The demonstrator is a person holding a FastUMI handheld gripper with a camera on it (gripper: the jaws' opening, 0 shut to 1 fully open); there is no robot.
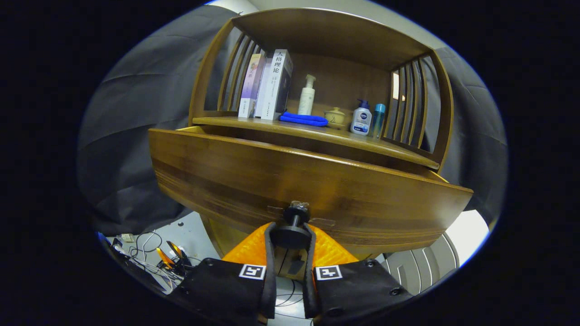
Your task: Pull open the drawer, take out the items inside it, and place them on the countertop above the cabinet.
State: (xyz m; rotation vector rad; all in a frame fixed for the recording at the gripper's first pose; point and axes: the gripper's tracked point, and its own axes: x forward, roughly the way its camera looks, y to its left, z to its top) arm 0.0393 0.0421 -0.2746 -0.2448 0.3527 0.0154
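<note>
A wooden cabinet has its drawer (290, 176) pulled out toward me; the wide drawer front hides whatever lies inside. My gripper (291, 236) is shut on the black knob (294, 226) at the lower middle of the drawer front, one finger on each side of it. Above the drawer runs the countertop (317, 136), a shelf under a curved wooden canopy. On it stand books (267, 86), a white pump bottle (307, 96), a folded blue cloth (303, 119), a small lidded pot (335, 117), a white and blue bottle (361, 118) and a slim blue bottle (377, 119).
Slatted wooden sides (410, 104) close the shelf on both ends. Grey cloth hangs behind the cabinet. On the floor left of my fingers lie cables and small tools (154, 258). A light ribbed panel (421, 267) sits low on the right.
</note>
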